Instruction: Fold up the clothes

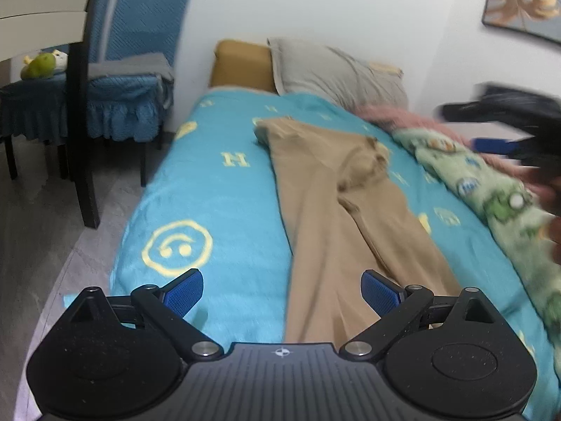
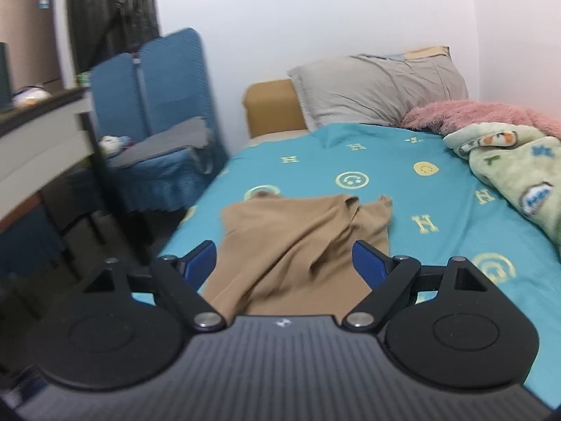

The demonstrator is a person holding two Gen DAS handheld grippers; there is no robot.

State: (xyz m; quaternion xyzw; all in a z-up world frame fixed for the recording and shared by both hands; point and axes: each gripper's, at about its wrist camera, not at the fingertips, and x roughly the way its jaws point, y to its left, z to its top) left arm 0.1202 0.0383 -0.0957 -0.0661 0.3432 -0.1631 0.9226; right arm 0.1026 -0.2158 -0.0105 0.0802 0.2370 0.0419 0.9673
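While both the left tongs and the right tongs stand wide and hold nothing, the tan trousers lie lengthwise on the bed. The bunched waist could fold in crooked unless smoothed first.

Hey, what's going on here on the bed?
A person with a handheld gripper in each hand is folding clothes. A pair of tan trousers lies stretched along the turquoise bedspread, its far end bunched and partly doubled over. Both the left gripper and the right gripper stand open above the near end of the trousers, holding nothing. A green patterned blanket and a grey pillow sit off to the side.
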